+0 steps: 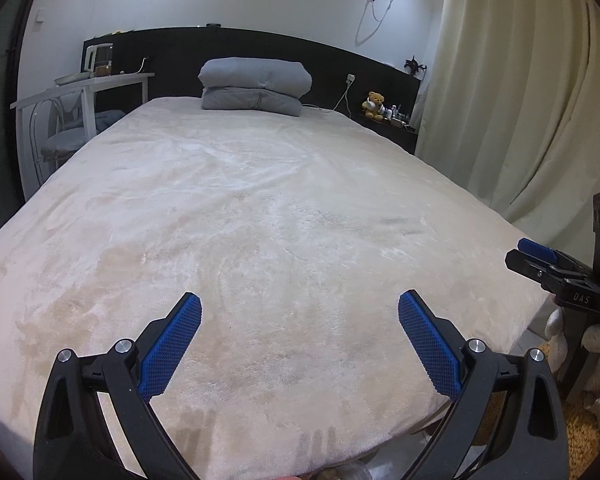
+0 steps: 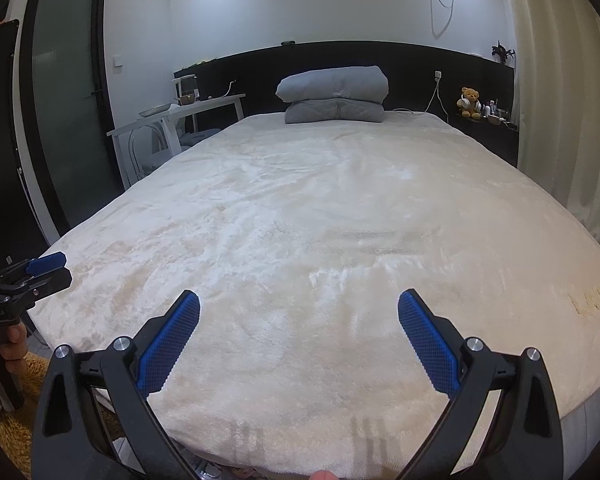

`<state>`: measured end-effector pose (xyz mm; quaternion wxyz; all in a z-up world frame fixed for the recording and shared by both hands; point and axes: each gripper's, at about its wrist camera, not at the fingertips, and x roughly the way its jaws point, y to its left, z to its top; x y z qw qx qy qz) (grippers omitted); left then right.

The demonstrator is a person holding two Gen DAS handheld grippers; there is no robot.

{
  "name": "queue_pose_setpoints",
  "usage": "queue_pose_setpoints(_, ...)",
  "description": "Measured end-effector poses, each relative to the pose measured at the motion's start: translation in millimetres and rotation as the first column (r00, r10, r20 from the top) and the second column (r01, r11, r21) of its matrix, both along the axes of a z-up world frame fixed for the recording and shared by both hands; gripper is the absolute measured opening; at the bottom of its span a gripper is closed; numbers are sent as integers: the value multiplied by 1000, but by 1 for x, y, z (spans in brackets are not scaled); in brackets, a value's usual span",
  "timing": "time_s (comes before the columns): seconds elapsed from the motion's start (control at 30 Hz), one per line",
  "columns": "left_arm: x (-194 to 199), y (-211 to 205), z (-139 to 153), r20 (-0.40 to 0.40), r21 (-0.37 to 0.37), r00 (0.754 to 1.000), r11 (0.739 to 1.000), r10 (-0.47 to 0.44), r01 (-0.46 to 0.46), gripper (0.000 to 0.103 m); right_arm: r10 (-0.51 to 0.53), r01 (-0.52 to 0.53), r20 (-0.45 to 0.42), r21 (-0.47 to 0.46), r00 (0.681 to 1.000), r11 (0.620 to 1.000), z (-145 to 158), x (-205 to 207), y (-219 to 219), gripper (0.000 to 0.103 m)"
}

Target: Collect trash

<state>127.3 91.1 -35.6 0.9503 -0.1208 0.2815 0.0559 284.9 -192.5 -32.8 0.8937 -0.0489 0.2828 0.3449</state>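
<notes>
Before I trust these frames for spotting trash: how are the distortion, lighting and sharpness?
Left wrist view: heavy fisheye bowing of the bed, dark vignette corners, dim even light, left gripper sharp. Right wrist view: same bowing and vignette, bluish wall, right gripper sharp, teddy bear small and soft.

Both wrist views look from the foot of the bed along its length toward the dark headboard, low and close over the near edge. The left view sits further left; both share the folded grey bedding and the teddy bear.
</notes>
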Motion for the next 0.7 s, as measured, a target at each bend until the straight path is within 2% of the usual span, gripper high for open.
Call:
queue_pose_setpoints(0.2,-2,0,-2,-3,4,1000,1000,14,-14,97,4,-4,0,-5,1000,1000,1,1,0,98)
queue_pose_setpoints(0.47,-5,-11,1,12,33,1000,999,-23,23,97,8,-8,5,-30,1000,1000,-2,1,7,98)
queue_pose_setpoints(0.7,-7,-13,2,15,27,999,999,-29,28,97,14,-13,10,-47,1000,999,-4,0,13,98)
